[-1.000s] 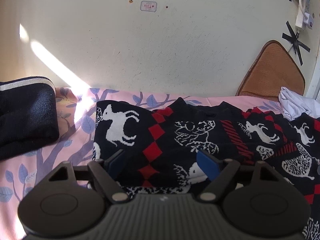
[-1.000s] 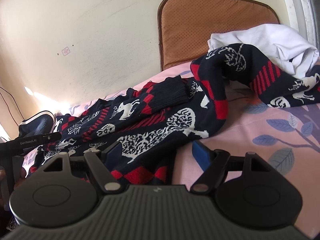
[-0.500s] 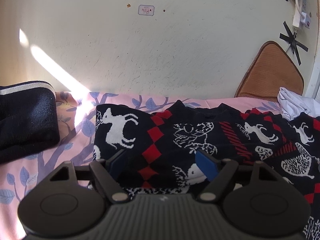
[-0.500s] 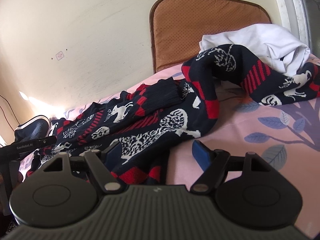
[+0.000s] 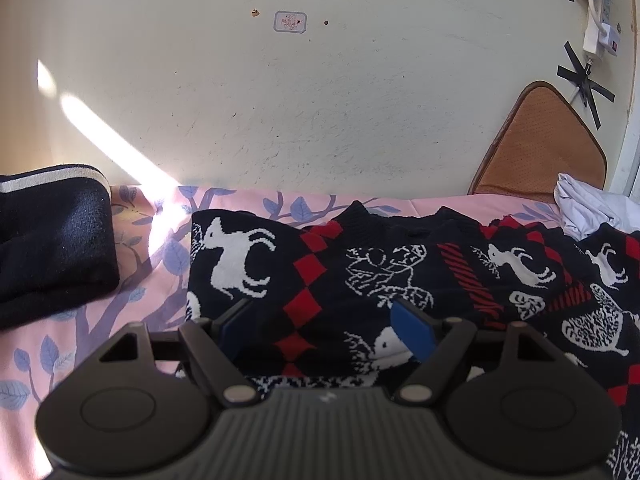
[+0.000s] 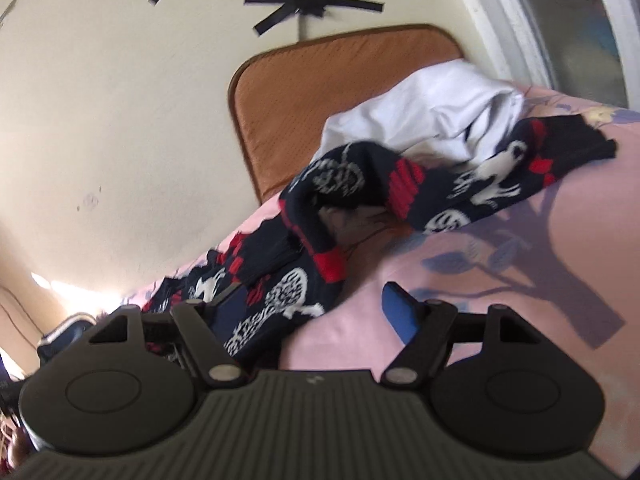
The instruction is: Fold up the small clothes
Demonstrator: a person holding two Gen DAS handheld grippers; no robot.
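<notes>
A patterned knit sweater point(image 5: 360, 276) is seen spread unfolded across the pink leaf-print bedsheet point(image 6: 500, 292), its sleeve rumpled, with the left gripper point(image 5: 324, 326) and right gripper point(image 6: 310, 308) wide apart, nothing gripped, the right's jaws just narrowed.

The right gripper point(image 6: 316, 308) hangs over the pink sheet point(image 6: 500, 304), tilted, its jaws apart and just now closing a little. The hem of the patterned sweater point(image 6: 288, 288) lies between the blue pads point(image 6: 400, 312), which do not press it. One sleeve point(image 6: 480, 180) trails right over a white cloth point(image 6: 432, 108). A brown cushion point(image 6: 320, 92) leans on the wall point(image 6: 120, 120), under black tape point(image 6: 304, 4).
</notes>
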